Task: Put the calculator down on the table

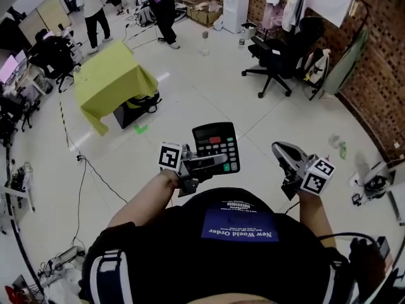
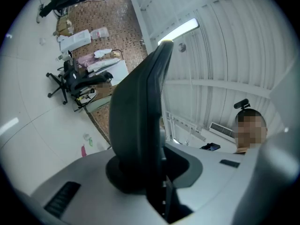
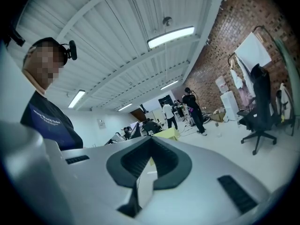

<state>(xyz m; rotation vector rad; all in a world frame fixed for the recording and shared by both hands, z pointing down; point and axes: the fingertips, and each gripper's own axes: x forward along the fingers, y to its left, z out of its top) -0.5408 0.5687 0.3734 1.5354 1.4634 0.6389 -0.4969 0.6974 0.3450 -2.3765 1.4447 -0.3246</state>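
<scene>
The left claw point(image 1: 218, 163) is pinching the black calculator point(image 1: 216, 143) by its near end, holding it in the air above the floor point(image 1: 209, 87) with the keys facing up. The right claw point(image 1: 278, 149) is hovering off to its right, pressed together and carrying nothing. A yellow-draped surface point(image 1: 107, 75) is standing well ahead of the left claw.

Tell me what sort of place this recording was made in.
Probably an open-plan office or lab workspace: a black swivel office chair, cluttered desks with computer monitors and a red brick wall stand around a wide white tiled floor.
</scene>
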